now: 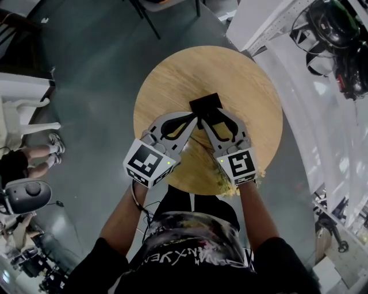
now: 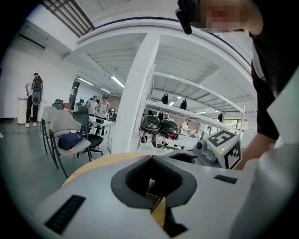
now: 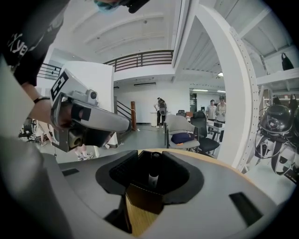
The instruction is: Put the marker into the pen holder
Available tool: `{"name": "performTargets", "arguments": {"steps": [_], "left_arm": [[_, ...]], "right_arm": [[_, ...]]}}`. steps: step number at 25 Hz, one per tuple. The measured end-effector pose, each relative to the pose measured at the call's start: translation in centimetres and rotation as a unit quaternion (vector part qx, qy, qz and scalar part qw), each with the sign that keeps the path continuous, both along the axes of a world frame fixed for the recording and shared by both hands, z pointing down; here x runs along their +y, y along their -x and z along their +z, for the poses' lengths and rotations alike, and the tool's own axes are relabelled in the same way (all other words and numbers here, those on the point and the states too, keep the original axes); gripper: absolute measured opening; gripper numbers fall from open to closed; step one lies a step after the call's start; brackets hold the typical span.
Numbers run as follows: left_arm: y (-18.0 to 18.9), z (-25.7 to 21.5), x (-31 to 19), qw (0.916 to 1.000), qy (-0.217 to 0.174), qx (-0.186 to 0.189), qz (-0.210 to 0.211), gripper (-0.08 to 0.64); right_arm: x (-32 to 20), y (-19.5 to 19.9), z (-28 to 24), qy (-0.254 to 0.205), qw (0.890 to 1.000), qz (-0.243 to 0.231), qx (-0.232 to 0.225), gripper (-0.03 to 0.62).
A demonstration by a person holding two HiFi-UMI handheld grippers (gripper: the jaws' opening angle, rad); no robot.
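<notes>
The black pen holder (image 1: 205,103) stands near the middle of the round wooden table (image 1: 172,80). In the right gripper view the marker (image 3: 153,173) stands upright in the pen holder (image 3: 145,200), dark cap up. My right gripper (image 3: 151,158) is open, its pads on either side of the marker with a gap to each. Seen from the head camera, the right gripper (image 1: 215,116) is at the holder's near side. My left gripper (image 1: 193,118) has its tips together at the holder's near left corner. Through the left gripper (image 2: 152,158), that corner of the holder (image 2: 152,200) shows.
The table stands on a grey floor. White shelving with dark helmets (image 1: 333,28) runs along the right. At the left are a white chair (image 1: 23,109), a person's legs (image 1: 40,152) and a grey device (image 1: 26,195). A chair's legs (image 1: 149,17) stand beyond the table.
</notes>
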State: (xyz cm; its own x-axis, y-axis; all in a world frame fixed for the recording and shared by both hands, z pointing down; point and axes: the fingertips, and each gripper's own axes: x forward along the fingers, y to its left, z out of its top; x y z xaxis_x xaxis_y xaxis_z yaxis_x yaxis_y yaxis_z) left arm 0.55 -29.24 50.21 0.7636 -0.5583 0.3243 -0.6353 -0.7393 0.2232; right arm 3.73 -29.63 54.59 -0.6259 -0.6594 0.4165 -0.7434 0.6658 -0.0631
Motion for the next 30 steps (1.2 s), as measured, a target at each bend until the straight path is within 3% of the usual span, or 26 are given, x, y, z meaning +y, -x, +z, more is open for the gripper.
{"name": "performTargets", "arguments": {"steps": [9, 24, 27, 30], "left_arm": [[-0.2, -1.6, -0.2, 0.9999, -0.009, -0.004, 0.005, 0.02], [-0.6, -8.4, 2.9, 0.999, -0.028, 0.004, 0.035, 0.02], [-1.0, -9.5, 3.5, 0.9985, -0.033, 0.01, 0.042, 0.019], [-1.6, -10.0, 4.2, 0.9982, -0.033, 0.015, 0.048, 0.02]], "right_arm": [[-0.5, -0.7, -2.9, -0.028, 1.0, -0.001, -0.005, 0.186], [3.6, -1.3, -14.6, -0.105, 0.994, -0.005, -0.031, 0.193], [5.0, -1.4, -16.4, -0.112, 0.993, -0.003, -0.048, 0.183], [6.3, -1.6, -17.3, -0.121, 0.991, -0.002, -0.053, 0.133]]}}
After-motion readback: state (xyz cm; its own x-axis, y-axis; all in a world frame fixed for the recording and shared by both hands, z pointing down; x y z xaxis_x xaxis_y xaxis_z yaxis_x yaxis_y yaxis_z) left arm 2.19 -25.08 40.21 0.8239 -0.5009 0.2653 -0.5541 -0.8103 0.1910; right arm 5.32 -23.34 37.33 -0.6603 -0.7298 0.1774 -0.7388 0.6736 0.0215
